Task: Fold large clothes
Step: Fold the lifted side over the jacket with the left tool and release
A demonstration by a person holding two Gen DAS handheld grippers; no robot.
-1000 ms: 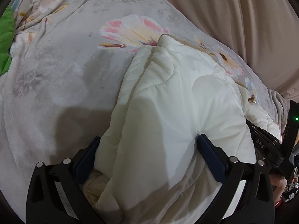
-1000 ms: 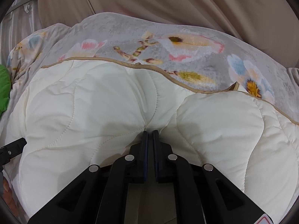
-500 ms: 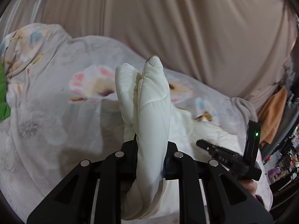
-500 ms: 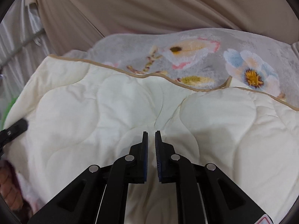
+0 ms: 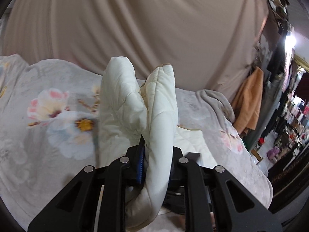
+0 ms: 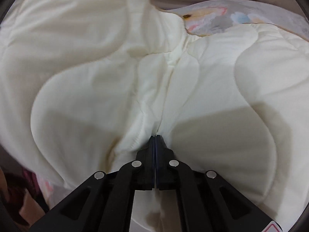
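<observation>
Left gripper [image 5: 154, 160] pinching puffy cream quilt [image 5: 158, 104]

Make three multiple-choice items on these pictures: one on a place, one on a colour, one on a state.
1. Where does the orange cloth hang?
A. at the right, past the bed
B. on the quilt
C. in the left gripper

2. What colour is the quilt's padded side?
A. green
B. cream
C. black

3. How is the right gripper?
A. wide open
B. out of view
C. shut on the quilt

Answers:
1 A: the orange cloth hangs beyond the bed.
2 B: the quilt is cream.
3 C: the right gripper pinches a fold.
</observation>
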